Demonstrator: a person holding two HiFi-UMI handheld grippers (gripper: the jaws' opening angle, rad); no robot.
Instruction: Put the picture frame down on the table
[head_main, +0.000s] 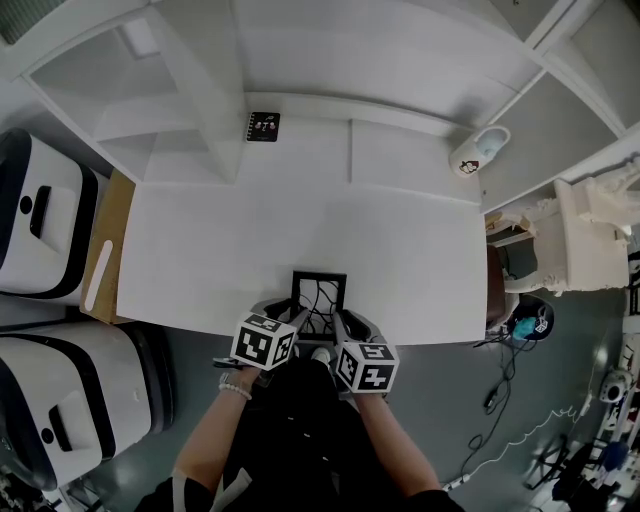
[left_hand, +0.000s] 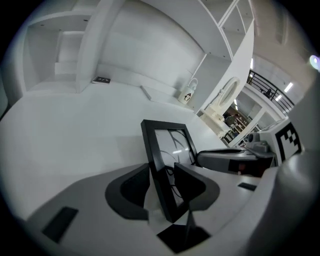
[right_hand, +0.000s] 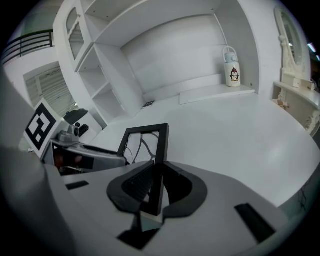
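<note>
Okay: left tool (left_hand: 161, 171) gapes around the picture frame (head_main: 319, 290), right tool (right_hand: 157, 168) clamps its edge; I'd settle it on the counter (head_main: 230, 250) before unclamping.

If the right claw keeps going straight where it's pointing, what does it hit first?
Probably the white table, just past the picture frame clamped in the right claw; depth is unclear.
</note>
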